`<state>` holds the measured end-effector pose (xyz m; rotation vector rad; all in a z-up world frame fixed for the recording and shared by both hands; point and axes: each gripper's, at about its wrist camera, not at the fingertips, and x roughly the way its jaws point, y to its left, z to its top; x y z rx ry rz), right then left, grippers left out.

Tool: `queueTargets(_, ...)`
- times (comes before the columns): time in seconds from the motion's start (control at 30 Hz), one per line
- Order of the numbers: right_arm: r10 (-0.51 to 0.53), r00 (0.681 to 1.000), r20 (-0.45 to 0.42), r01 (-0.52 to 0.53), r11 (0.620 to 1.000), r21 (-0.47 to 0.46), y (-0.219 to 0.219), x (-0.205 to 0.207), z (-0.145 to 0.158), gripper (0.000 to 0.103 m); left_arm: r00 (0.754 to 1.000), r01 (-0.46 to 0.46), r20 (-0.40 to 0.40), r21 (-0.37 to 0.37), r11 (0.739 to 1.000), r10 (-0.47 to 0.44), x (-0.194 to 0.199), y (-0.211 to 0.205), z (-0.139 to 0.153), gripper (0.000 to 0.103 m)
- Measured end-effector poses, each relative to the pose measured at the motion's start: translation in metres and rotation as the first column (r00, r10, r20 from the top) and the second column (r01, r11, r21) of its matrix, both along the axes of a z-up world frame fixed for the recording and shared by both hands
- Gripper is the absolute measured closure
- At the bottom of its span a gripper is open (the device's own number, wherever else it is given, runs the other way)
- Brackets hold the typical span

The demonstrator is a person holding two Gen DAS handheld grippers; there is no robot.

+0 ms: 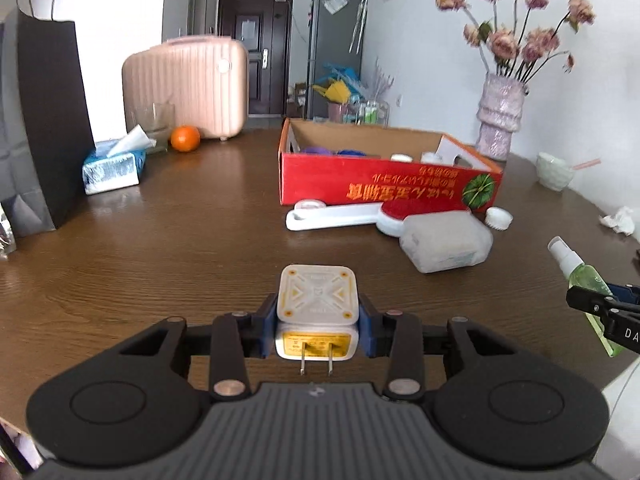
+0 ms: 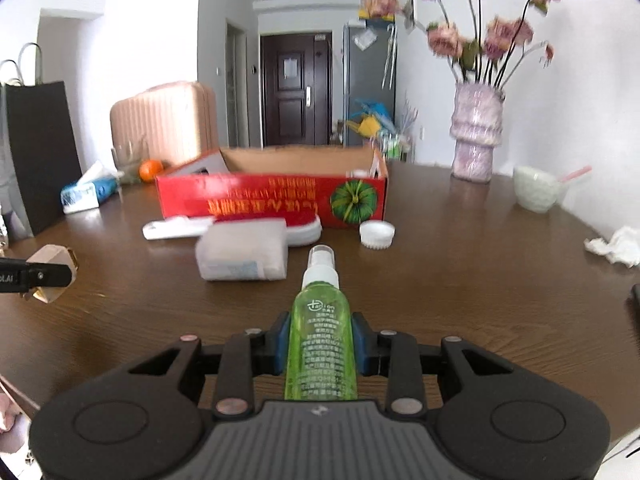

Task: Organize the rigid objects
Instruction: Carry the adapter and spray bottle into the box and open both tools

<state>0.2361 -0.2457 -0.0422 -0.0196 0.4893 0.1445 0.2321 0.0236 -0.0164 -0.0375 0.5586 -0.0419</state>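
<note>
My left gripper point(image 1: 318, 322) is shut on a white cube plug adapter point(image 1: 317, 294) with yellow trim, its two prongs pointing back at the camera. It hangs above the brown table point(image 1: 180, 260). My right gripper point(image 2: 320, 344) is shut on a green spray bottle point(image 2: 320, 332) with a white nozzle pointing forward. A red cardboard box point(image 1: 384, 186) point(image 2: 272, 198), open on top, stands ahead with several small items inside. In front of it lie a white brush with red bristles point(image 1: 332, 216), a translucent plastic case point(image 1: 446, 244) point(image 2: 242, 254) and a white cap point(image 1: 498, 218) point(image 2: 376, 234).
A black paper bag point(image 1: 52, 120), a tissue pack point(image 1: 114, 168), an orange point(image 1: 185, 138) and a pink suitcase point(image 1: 188, 84) stand at the back left. A vase of dried flowers point(image 1: 500, 120), a pale bowl point(image 1: 554, 170) and crumpled tissue point(image 2: 616, 246) are on the right.
</note>
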Motion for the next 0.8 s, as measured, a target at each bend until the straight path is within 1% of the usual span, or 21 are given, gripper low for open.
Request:
queueTargets(0.13,0.003,0.997,0.076,-0.003,1.000,0.002,0.006,-0.030,0.015,0.073,1.000,0.002,0.025,-0.005,1.000,-0.002,-0.017,0.001,0.007,0.064)
queueTargets(0.23,-0.007,0.993,0.118,0.006,1.000,0.010,0.007,-0.044,0.023,0.073,0.999,0.018,0.044,-0.012,1.000,-0.017,-0.022,0.001,0.013,0.064)
queueTargets(0.33,-0.027,0.989,0.143,0.024,0.999,0.023,0.003,-0.045,0.028,0.073,0.998,0.019,0.059,-0.017,1.000,-0.018,-0.018,0.003,0.017,0.064)
queueTargets(0.43,-0.034,0.985,0.168,0.033,0.999,0.012,0.004,-0.040,0.030,0.073,0.998,0.018,0.056,-0.036,0.999,-0.016,-0.005,0.007,0.018,0.064)
queueTargets(0.5,-0.029,0.985,0.168,0.027,1.000,0.013,0.004,-0.030,0.031,0.073,0.998,0.025,0.059,-0.049,0.999,-0.022,0.009,0.009,0.022,0.064)
queueTargets(0.6,-0.012,0.986,0.167,0.007,0.999,0.033,0.003,-0.005,0.037,0.073,0.996,0.032,0.089,-0.036,0.999,-0.029,0.043,0.010,0.034,0.064)
queueTargets(0.67,0.017,0.984,0.175,-0.025,0.999,0.048,0.000,0.020,0.045,0.073,0.993,0.050,0.110,-0.034,0.998,-0.046,0.071,0.012,0.044,0.064)
queueTargets(0.7,0.030,0.982,0.184,-0.042,0.997,0.064,-0.001,0.035,0.050,0.073,0.992,0.070,0.111,-0.046,0.996,-0.064,0.091,0.014,0.049,0.064)
queueTargets(0.77,0.049,0.982,0.180,-0.067,0.993,0.093,-0.007,0.073,0.059,0.073,0.991,0.102,0.097,-0.072,0.992,-0.095,0.132,0.018,0.058,0.064)
queueTargets(0.8,0.048,0.982,0.181,-0.070,0.991,0.116,-0.010,0.097,0.065,0.073,0.990,0.111,0.090,-0.070,0.991,-0.105,0.151,0.018,0.060,0.064)
